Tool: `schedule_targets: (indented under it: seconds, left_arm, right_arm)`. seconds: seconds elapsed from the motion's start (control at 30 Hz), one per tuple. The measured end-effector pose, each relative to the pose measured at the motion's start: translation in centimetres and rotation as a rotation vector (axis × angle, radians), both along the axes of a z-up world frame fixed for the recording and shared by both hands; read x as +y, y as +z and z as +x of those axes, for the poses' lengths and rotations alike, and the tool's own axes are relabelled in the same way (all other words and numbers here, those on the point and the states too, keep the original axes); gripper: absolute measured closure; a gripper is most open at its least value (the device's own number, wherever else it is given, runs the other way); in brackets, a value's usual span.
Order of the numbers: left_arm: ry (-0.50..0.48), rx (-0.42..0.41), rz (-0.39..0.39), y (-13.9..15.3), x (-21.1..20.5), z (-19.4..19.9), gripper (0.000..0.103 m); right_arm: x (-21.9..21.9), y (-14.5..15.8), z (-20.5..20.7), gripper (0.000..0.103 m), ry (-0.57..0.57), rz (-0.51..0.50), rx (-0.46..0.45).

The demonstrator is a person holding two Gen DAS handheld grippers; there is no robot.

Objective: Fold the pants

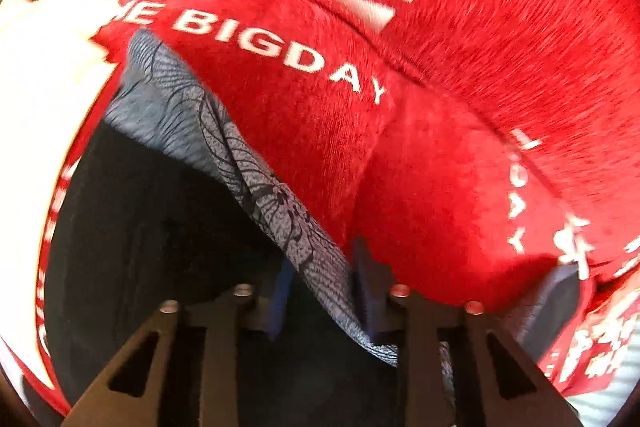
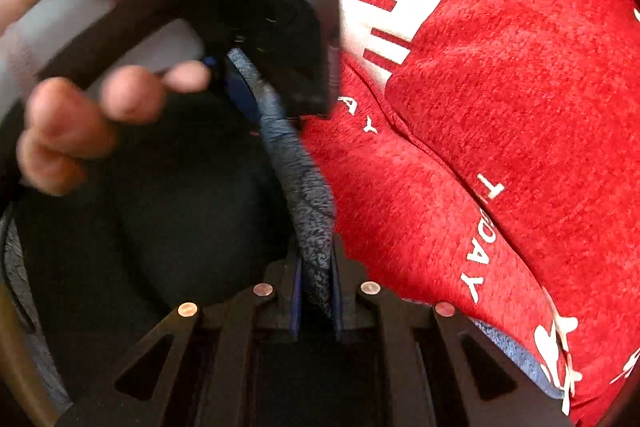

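Observation:
The pants (image 1: 256, 163) are grey-blue cloth with a dark line pattern; their inside (image 1: 160, 227) looks black. My left gripper (image 1: 320, 291) is shut on the pants' edge, held up over a red blanket. In the right wrist view the same edge (image 2: 308, 211) runs as a taut strip from my right gripper (image 2: 316, 291), which is shut on it, up to the left gripper (image 2: 296, 39) and the hand (image 2: 80, 115) that holds it. The dark cloth (image 2: 180, 211) hangs to the left of the strip.
A red plush blanket (image 1: 460, 107) with white letters and shapes lies underneath and fills the right side of both views (image 2: 500, 107). A white patch (image 1: 44, 99) of it shows at the left. A wooden edge (image 2: 16, 347) shows at the lower left.

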State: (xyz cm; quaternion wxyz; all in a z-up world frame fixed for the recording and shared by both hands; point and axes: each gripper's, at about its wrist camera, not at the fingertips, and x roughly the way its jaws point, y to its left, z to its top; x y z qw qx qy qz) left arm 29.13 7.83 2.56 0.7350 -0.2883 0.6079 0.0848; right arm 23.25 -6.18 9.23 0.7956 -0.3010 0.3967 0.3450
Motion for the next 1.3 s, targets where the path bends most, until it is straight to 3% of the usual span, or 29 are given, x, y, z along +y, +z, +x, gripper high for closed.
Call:
schedule_targets:
  seconds: [0.23,0.37,0.5,0.63,0.83,0.93,1.2,1.27,1.3]
  left_arm:
    - [-0.020,-0.152,-0.035,5.2,0.0,-7.0,0.076]
    - [-0.022,-0.204,-0.064,6.6,-0.2,-11.9,0.076]
    - [-0.013,-0.169,-0.068,5.3,0.1,-16.8,0.076]
    - [0.004,-0.080,-0.070,1.8,0.1,-21.8,0.076]
    - [0.043,0.007,-0.056,-1.7,1.7,-25.9,0.076]
    - [0.077,0.012,-0.039,-1.2,2.7,-26.7,0.076]
    - [0.005,-0.021,0.013,1.9,1.4,-28.1,0.076]
    - [-0.032,-0.054,0.046,3.2,0.5,-28.0,0.050]
    - [-0.045,-0.062,0.067,3.8,0.0,-27.5,0.011]
  right_arm:
    - [-1.3,3.0,-2.5,0.090,-0.076,0.071,-0.050]
    - [-2.1,4.3,-5.6,0.090,-0.095,0.090,-0.058]
    - [-2.8,3.5,-9.6,0.090,-0.115,0.069,-0.058]
    - [-3.4,1.9,-13.4,0.090,-0.142,0.051,-0.033]
    - [-3.0,0.1,-17.3,0.090,-0.170,0.036,0.005]
    - [-1.6,-1.0,-19.0,0.090,-0.166,-0.009,0.000]
    - [-1.3,-0.6,-20.3,0.090,-0.180,-0.044,-0.037]
    - [-0.9,-0.7,-21.1,0.090,-0.169,-0.060,-0.050]
    - [-0.8,-0.9,-21.5,0.090,-0.167,-0.074,-0.057]
